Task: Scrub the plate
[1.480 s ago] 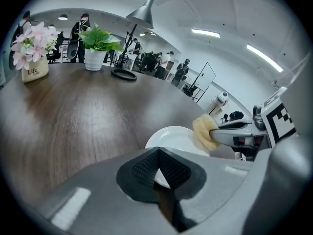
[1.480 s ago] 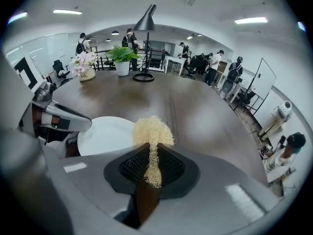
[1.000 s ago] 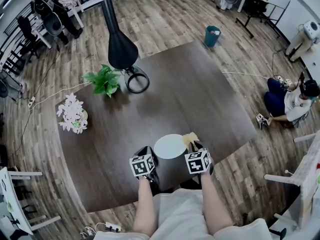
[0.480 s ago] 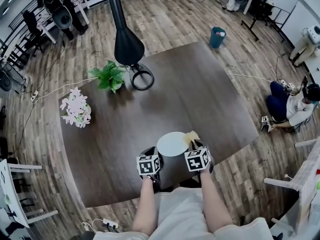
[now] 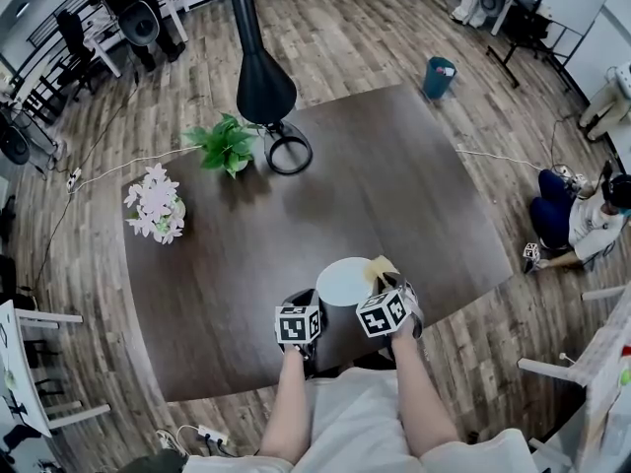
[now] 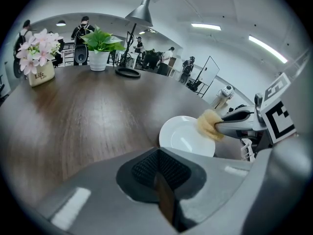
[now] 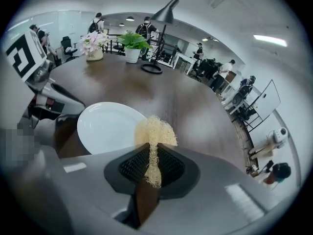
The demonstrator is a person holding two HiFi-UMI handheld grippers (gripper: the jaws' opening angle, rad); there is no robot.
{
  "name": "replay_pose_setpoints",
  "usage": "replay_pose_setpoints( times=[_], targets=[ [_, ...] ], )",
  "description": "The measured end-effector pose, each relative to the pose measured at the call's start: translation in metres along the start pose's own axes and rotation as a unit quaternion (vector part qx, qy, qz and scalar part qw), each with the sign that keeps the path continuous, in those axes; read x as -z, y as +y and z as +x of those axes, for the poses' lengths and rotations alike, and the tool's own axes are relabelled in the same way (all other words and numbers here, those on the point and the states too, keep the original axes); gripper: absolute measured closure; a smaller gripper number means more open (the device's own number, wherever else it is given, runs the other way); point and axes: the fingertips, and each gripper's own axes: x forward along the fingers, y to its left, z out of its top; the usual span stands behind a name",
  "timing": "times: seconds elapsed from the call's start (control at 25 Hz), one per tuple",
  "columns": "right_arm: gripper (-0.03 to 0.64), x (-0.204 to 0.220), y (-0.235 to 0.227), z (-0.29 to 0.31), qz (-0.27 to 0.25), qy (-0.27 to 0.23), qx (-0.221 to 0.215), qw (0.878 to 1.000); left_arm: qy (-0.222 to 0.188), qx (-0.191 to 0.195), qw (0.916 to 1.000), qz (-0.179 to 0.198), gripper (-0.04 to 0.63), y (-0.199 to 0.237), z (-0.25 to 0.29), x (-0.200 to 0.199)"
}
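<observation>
A white plate (image 5: 345, 282) lies on the dark wooden table (image 5: 296, 225), close to its near edge. My right gripper (image 5: 386, 282) is shut on a yellow mesh scrub pad (image 5: 379, 267), which hangs over the plate's right rim. In the right gripper view the scrub pad (image 7: 154, 132) sticks out of the jaws (image 7: 151, 165), with the plate (image 7: 108, 126) just beyond to the left. My left gripper (image 5: 295, 302) sits at the plate's left edge, shut with nothing in it. The left gripper view shows the plate (image 6: 186, 137) and the scrub pad (image 6: 209, 124) ahead to the right.
A pot of pink flowers (image 5: 155, 206), a green plant (image 5: 227, 144) and a black lamp with a ring base (image 5: 287, 152) stand at the table's far left. A teal bin (image 5: 439, 76) and a seated person (image 5: 582, 217) are on the floor to the right.
The head view has drifted a little. My right gripper has turned slightly over the plate's right rim; the left gripper and the plate keep their places.
</observation>
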Motion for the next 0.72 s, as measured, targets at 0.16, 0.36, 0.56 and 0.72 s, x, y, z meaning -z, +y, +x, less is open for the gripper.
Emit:
replay_pose_setpoints(
  times=[0.16,0.36,0.56,0.72],
  targets=[
    [0.548,-0.005,0.011,0.000,-0.040,0.006,-0.005,0.999,0.000,0.003,1.0000,0.000,0.595,-0.004,-0.001,0.001],
    [0.548,-0.009,0.031,0.002,-0.067,0.011,-0.036,0.997,0.004,0.029,0.9995,0.010,0.595,-0.012,0.003,0.002],
    [0.548,-0.011,0.042,-0.004,-0.083,0.008,-0.053,0.995,0.006,0.037,0.9992,0.010,0.595,-0.018,0.003,0.004],
    [0.548,-0.016,0.048,-0.005,-0.093,0.002,-0.067,0.993,0.004,0.040,0.9992,0.004,0.595,-0.018,0.005,0.003]
  ],
)
